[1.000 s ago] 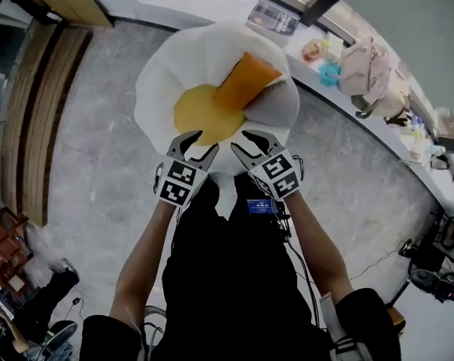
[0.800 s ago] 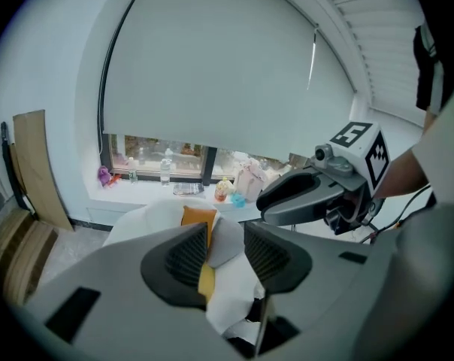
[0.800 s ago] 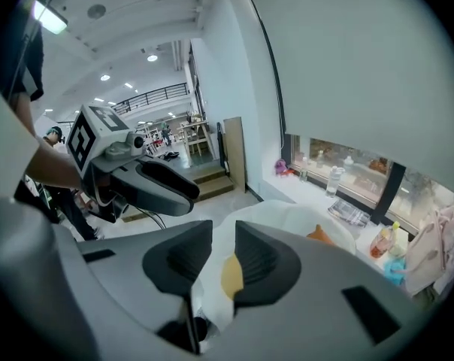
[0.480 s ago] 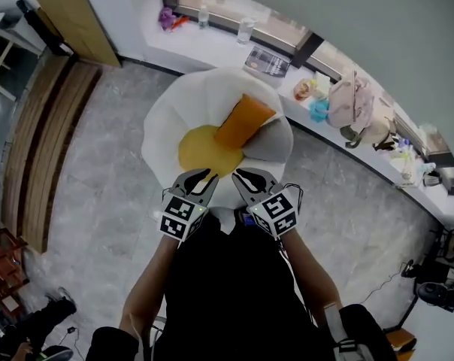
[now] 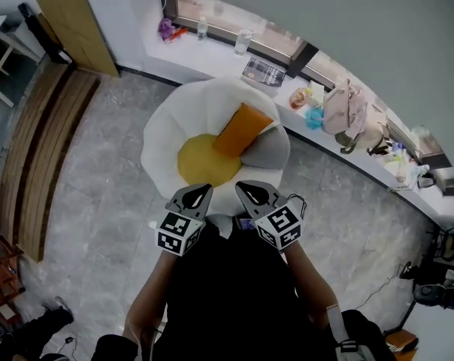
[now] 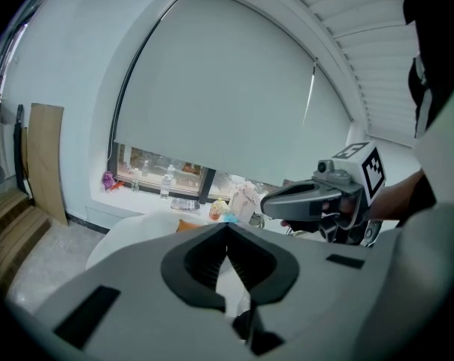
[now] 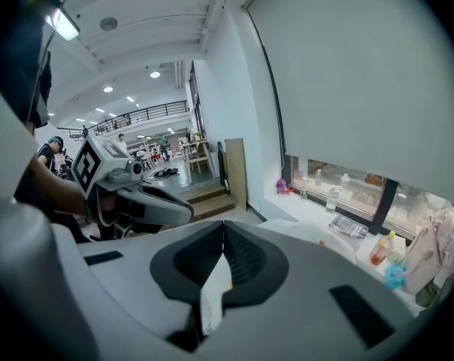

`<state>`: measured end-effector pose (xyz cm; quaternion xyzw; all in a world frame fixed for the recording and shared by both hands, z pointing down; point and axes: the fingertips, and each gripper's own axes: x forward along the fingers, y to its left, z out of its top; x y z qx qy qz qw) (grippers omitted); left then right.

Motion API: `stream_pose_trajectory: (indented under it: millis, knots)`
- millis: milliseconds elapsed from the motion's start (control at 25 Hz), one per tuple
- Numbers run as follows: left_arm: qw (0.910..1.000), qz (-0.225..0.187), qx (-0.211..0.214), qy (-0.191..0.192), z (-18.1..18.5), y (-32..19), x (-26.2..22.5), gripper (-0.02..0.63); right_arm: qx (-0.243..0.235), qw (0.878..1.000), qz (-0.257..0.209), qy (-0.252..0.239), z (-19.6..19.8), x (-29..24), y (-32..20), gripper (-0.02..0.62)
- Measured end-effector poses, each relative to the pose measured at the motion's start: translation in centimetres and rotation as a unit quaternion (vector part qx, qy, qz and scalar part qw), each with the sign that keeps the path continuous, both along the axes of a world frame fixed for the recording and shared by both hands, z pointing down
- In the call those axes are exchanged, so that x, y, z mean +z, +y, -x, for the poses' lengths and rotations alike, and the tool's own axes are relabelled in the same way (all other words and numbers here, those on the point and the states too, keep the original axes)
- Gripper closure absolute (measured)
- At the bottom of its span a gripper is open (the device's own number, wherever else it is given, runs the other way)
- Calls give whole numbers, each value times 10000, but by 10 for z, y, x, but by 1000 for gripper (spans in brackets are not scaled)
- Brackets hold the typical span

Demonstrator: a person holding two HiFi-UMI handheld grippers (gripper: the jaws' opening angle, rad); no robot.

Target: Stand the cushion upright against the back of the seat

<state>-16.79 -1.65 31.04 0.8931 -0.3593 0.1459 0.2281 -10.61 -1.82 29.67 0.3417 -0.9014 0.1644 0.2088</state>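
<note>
Head view: your left gripper [image 5: 204,190] and right gripper [image 5: 243,187] hover side by side, with their tips just short of the white seat [image 5: 165,123] at its near rim. The orange cushion [image 5: 242,129] leans on the seat back, well beyond both tips and slightly to their right.

Left gripper view: the jaws have just closed, tips together, nothing between them.

Right gripper view: these jaws have also just closed, empty.

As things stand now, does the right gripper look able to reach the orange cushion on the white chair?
Probably yes. Only the bare yellow seat pad lies between the right gripper and the orange cushion. Its jaws have just closed with nothing between them, so they would have to open first.
</note>
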Motion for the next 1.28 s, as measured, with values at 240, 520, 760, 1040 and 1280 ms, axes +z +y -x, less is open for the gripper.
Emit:
stream_pose_trajectory:
  millis: [240, 520, 760, 1040, 1280]
  knots:
    - [9993, 144, 105, 343, 0, 13, -3, 592, 89, 9999, 12, -98, 1, -9, 12, 577]
    - [9992, 49, 245, 304, -13, 23, -12, 592, 137, 9995, 20, -276, -24, -21, 28, 577]
    - [9992, 33, 235, 309, -47, 42, -22, 592, -429, 9974, 73, -573, -60, -36, 61, 578]
    - [9987, -18, 346, 362, -118, 78, -36, 592, -261, 9973, -81, -678, -142, -47, 94, 578]
    - [9988, -35, 359, 338, -173, 118, -38, 592, -160, 9962, -102, -856, -201, -47, 131, 578]
